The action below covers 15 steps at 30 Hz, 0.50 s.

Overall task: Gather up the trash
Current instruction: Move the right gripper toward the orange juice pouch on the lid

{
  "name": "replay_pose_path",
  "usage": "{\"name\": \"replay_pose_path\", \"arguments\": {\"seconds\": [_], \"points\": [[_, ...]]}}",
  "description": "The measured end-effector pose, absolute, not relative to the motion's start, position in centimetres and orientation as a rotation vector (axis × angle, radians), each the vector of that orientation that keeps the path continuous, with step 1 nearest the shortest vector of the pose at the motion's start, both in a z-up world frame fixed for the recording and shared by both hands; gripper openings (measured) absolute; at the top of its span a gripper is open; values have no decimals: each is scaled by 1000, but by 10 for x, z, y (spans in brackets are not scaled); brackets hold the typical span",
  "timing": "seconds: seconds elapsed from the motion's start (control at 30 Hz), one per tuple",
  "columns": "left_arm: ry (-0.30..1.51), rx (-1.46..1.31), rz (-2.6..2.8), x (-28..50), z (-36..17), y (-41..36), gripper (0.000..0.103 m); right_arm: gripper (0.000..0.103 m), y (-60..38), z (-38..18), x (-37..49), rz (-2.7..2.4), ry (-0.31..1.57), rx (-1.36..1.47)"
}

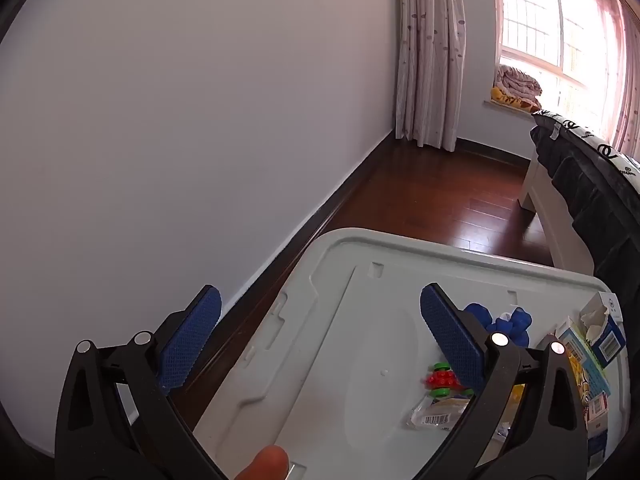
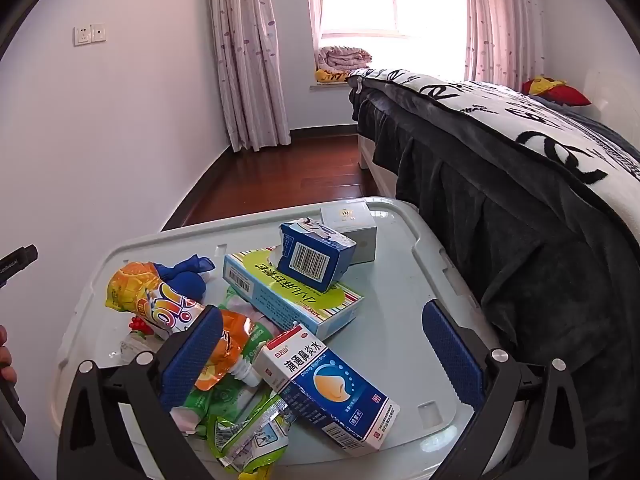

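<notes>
Trash lies piled on a pale grey bin lid (image 2: 404,300). In the right wrist view I see an orange juice pouch (image 2: 160,304), a blue-and-white medicine box (image 2: 324,384), a flat striped box (image 2: 292,296), a torn blue carton (image 2: 316,252), a grey box (image 2: 352,228), green wrappers (image 2: 248,436) and a blue balloon (image 2: 188,276). My right gripper (image 2: 320,344) is open above the pile, holding nothing. My left gripper (image 1: 320,340) is open and empty over the lid's (image 1: 320,360) bare left part, with a clear wrapper (image 1: 436,412) and a red-green toy (image 1: 442,380) near its right finger.
A bed with a dark blanket (image 2: 520,200) stands close on the right of the lid. A white wall (image 1: 180,140) runs along the left. Dark wooden floor (image 2: 288,176) leads to curtains (image 2: 248,60) and a window at the back.
</notes>
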<state>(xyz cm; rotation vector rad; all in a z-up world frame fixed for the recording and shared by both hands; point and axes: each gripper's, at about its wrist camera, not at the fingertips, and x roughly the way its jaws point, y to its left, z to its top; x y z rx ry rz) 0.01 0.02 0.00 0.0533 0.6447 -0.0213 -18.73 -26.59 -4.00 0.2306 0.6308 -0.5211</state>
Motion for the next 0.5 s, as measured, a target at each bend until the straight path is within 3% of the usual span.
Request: {"name": "replay_pose_path", "arguments": {"seconds": [0.5], "points": [[660, 44, -43, 3, -7, -6, 98, 98, -267, -40, -187, -522, 638, 234]]}}
